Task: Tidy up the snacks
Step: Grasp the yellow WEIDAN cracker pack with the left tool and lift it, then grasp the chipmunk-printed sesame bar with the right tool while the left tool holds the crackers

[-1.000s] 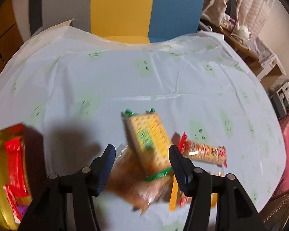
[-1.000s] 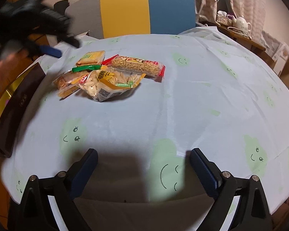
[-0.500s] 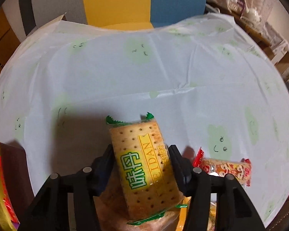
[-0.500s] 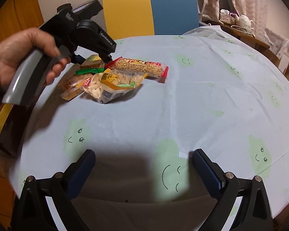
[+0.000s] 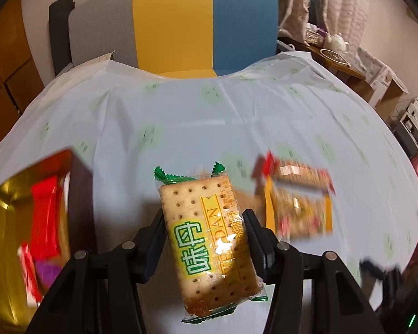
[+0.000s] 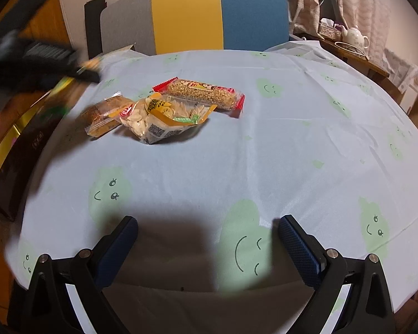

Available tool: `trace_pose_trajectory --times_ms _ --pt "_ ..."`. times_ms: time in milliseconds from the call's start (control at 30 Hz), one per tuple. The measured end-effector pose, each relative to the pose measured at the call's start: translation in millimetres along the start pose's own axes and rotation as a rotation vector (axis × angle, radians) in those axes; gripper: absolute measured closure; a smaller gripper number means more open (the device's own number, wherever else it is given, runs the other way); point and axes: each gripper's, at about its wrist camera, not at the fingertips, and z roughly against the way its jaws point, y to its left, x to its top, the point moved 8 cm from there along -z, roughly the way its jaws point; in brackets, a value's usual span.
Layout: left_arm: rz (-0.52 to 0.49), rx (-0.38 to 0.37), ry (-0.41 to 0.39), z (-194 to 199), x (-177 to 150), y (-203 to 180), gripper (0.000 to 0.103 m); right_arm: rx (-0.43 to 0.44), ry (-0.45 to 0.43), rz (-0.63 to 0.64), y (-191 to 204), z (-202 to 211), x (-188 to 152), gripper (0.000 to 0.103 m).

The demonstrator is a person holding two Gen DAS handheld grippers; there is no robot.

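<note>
Your left hand-held gripper (image 5: pixel 204 239) is pinching the cracker packet (image 5: pixel 209 239) between its 2 fingers, lifted above the counter (image 5: pixel 209 128). Your right hand-held gripper (image 6: pixel 207 236) is standing spread, holding nothing.

pale-blue tablecloth (image 6: pixel 264 150), green smiley blotches; yellow-green cracker packet (image 5: pixel 209 239)

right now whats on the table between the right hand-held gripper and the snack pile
Nothing: in the right wrist view only bare tablecloth lies between the open right hand-held gripper and the snack pile.
</note>
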Motion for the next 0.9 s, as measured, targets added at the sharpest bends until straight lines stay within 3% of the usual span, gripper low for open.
trace_pose_trajectory --times_ms 233,333,367,400,467,533,733,900 --pt "-0.069 0.002 0.014 16 -85 -17 0.048 0.014 0.019 0.008 -1 1 0 0.001" --pt "-0.075 -0.005 0.046 7 -110 -17 0.048 0.023 0.037 -0.017 -6 5 2 0.013" --pt "-0.081 -0.002 0.017 9 -111 -18 0.048 0.024 0.04 -0.025 -9 7 3 0.029" --pt "-0.096 0.007 0.008 9 -113 -19 0.048 0.024 0.043 -0.024 -12 8 6 0.052" --pt "-0.091 0.004 0.003 8 -113 -20 0.048 0.037 0.059 -0.034 -16 10 13 0.079" --pt "-0.098 -0.006 -0.018 9 -115 -20 0.048 0.052 0.059 -0.042 -19 12 23 0.08" --pt "-0.099 -0.022 -0.055 11 -117 -19 0.048 0.073 -0.003 0.101 0 16 81 0.08" --pt "-0.095 -0.042 -0.06 12 -118 -17 0.048 0.051 0.043 0.272 19 -14 125 0.076"
